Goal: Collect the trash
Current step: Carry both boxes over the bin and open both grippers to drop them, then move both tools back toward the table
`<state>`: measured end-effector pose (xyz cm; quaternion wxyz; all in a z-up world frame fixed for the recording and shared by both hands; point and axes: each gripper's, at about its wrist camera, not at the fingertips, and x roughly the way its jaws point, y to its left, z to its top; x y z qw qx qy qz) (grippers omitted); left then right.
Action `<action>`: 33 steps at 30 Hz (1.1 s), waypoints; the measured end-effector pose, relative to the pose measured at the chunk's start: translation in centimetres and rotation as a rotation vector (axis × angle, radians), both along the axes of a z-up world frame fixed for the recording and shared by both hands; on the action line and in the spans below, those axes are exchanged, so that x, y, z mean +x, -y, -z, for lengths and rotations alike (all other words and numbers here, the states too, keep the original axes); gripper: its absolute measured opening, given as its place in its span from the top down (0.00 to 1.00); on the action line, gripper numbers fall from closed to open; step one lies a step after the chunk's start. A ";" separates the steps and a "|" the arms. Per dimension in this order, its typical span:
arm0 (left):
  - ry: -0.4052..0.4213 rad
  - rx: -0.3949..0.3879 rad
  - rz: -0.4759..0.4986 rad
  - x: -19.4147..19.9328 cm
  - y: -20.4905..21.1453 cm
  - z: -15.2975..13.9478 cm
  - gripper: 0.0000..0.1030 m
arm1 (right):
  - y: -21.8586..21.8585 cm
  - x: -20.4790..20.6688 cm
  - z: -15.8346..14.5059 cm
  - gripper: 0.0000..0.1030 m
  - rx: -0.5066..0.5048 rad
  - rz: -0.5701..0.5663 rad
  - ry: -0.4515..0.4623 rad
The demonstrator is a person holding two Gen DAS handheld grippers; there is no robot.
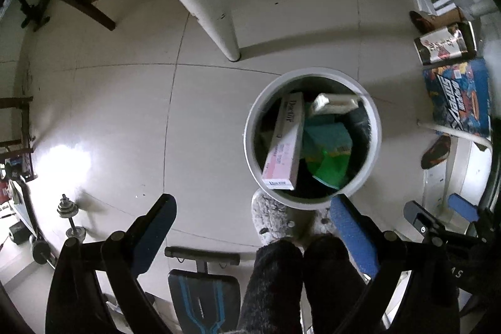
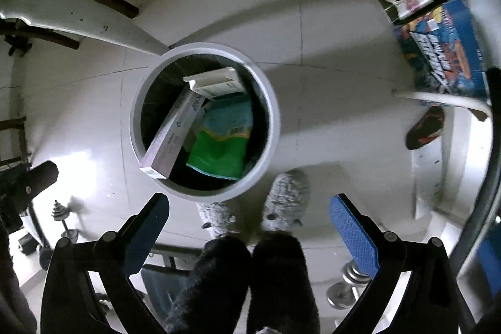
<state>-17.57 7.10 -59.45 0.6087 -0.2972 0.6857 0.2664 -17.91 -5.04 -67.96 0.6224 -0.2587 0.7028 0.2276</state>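
A round white trash bin [image 1: 374,143] stands on the tiled floor, seen from above; it also shows in the right wrist view [image 2: 275,121]. Inside lie a long pink-and-white box [image 1: 286,143] [image 2: 172,133], a small white carton [image 1: 335,104] [image 2: 214,82] and a green-and-teal bag [image 1: 328,155] [image 2: 222,140]. My left gripper [image 1: 253,208] is open and empty, above the floor at the bin's near side. My right gripper [image 2: 250,208] is open and empty, above the bin's near edge. The right gripper also shows in the left wrist view [image 1: 438,218].
The person's grey fuzzy slippers [image 2: 286,199] stand next to the bin. A white table leg [image 1: 216,5] rises behind it. A blue printed box [image 1: 457,96], a black carton [image 1: 444,44] and a shoe [image 1: 435,151] lie at the right. Dumbbells [image 1: 70,218] and a weight bench [image 1: 200,293] are at the near left.
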 end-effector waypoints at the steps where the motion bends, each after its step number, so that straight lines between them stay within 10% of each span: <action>1: -0.002 -0.002 0.005 0.0 0.2 -0.4 0.02 | 0.1 0.0 -0.6 0.00 -0.002 0.001 0.004; 15: 0.039 0.006 0.023 -0.5 2.2 -9.3 0.02 | 1.4 -0.6 -10.7 0.00 0.017 0.005 0.053; 33: 0.163 0.082 0.064 -3.0 1.5 -29.2 0.02 | 0.2 -4.5 -33.2 0.00 0.127 -0.028 0.080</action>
